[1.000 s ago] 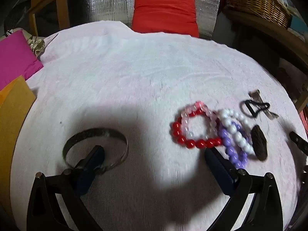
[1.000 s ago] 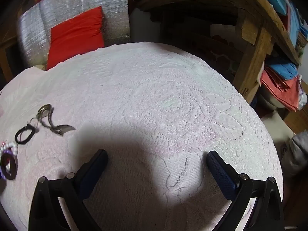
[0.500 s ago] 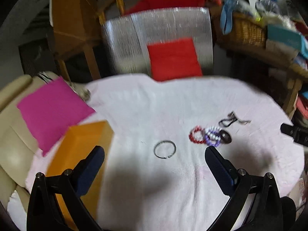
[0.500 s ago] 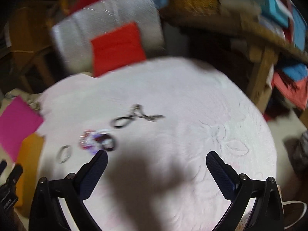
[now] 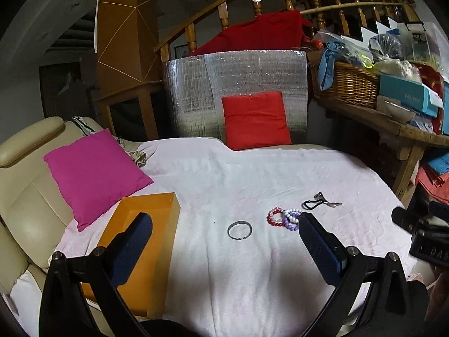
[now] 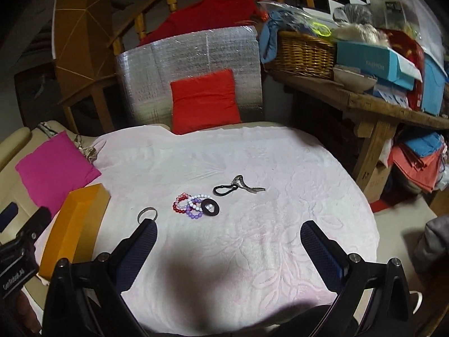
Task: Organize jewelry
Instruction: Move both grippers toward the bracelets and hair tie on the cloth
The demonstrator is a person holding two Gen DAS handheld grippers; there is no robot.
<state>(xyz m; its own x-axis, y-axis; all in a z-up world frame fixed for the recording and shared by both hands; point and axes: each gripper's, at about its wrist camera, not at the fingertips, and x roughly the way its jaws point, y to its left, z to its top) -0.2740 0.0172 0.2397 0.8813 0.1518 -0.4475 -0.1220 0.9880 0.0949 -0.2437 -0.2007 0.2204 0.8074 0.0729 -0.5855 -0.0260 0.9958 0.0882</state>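
Nothing is held: both the left hand-held gripper [image 5: 224,241] and right hand-held gripper [image 6: 228,244] are spread. Next, the metal bangle [image 5: 239,230] should be picked for the orange box [image 5: 146,241].

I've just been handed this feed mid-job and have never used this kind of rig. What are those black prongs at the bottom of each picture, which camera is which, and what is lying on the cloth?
The prongs are hand-held two-finger grippers; a person carries one in each hand, and each has a fisheye camera looking forward along its fingers. One picture is from the left gripper, the other from the right gripper. Both are open and hold nothing.

On the pale pink cloth lie a silver bangle, a cluster of red, white and purple bead bracelets, a black ring resting against them, and a black clip joined to a metal piece. An orange box sits at the cloth's left edge, beside a pink cushion.

All the jewelry is on the cloth, none in the box.
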